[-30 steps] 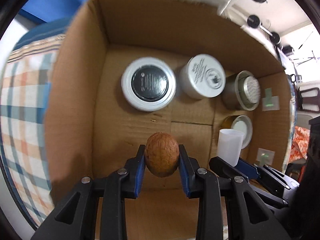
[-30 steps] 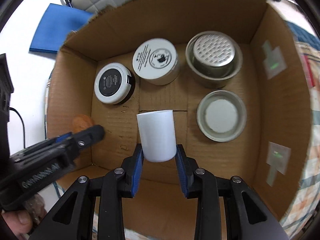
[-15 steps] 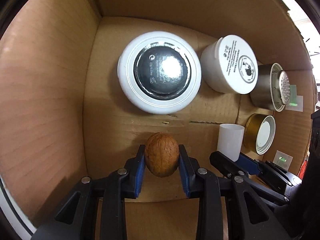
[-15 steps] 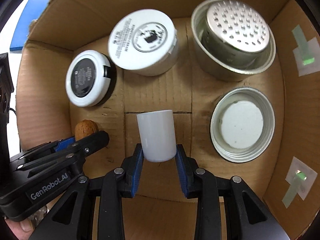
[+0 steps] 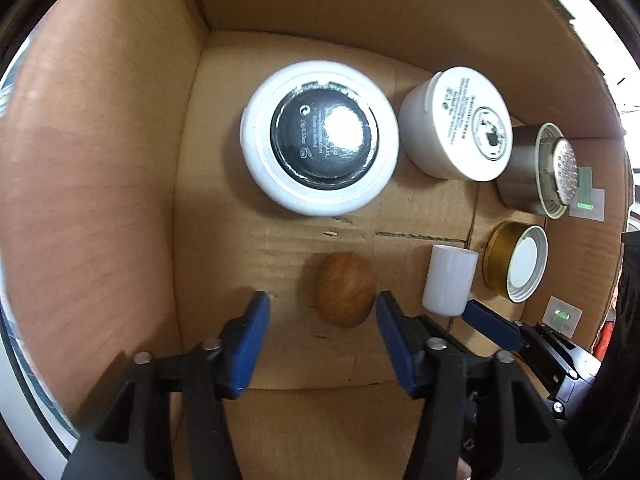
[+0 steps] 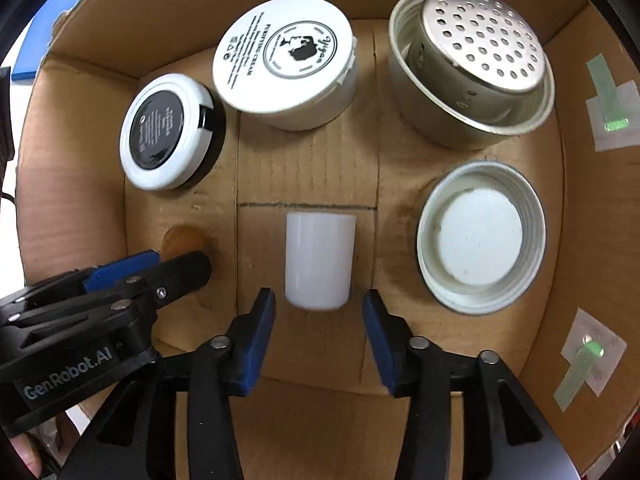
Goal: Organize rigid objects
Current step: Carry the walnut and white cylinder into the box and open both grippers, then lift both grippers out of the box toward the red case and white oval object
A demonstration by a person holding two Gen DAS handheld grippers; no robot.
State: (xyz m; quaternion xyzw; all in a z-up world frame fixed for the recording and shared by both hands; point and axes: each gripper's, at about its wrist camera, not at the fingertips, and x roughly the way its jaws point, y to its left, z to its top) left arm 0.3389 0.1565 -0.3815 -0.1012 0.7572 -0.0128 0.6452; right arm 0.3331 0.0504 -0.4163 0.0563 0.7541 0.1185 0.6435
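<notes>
Both grippers reach into a cardboard box (image 5: 100,208). A brown walnut (image 5: 345,289) lies on the box floor between the open jaws of my left gripper (image 5: 320,300), free of both pads. It shows blurred in the right wrist view (image 6: 185,239), beside the left gripper (image 6: 152,268). A white plastic cup (image 6: 320,260) lies between the open jaws of my right gripper (image 6: 319,300), released. The cup also shows in the left wrist view (image 5: 450,282), with the right gripper's blue fingertip (image 5: 486,322) next to it.
On the box floor (image 6: 308,168) sit a white-rimmed black jar (image 6: 168,136), a white cream jar (image 6: 286,62), a steel cup with a perforated insert (image 6: 476,64) and an upturned metal lid (image 6: 480,236). Box walls (image 6: 592,208) close in on all sides.
Both grippers have gone deeper into the box and opened. The walnut has left the left gripper and the white cup has left the right gripper; both look slightly blurred.
</notes>
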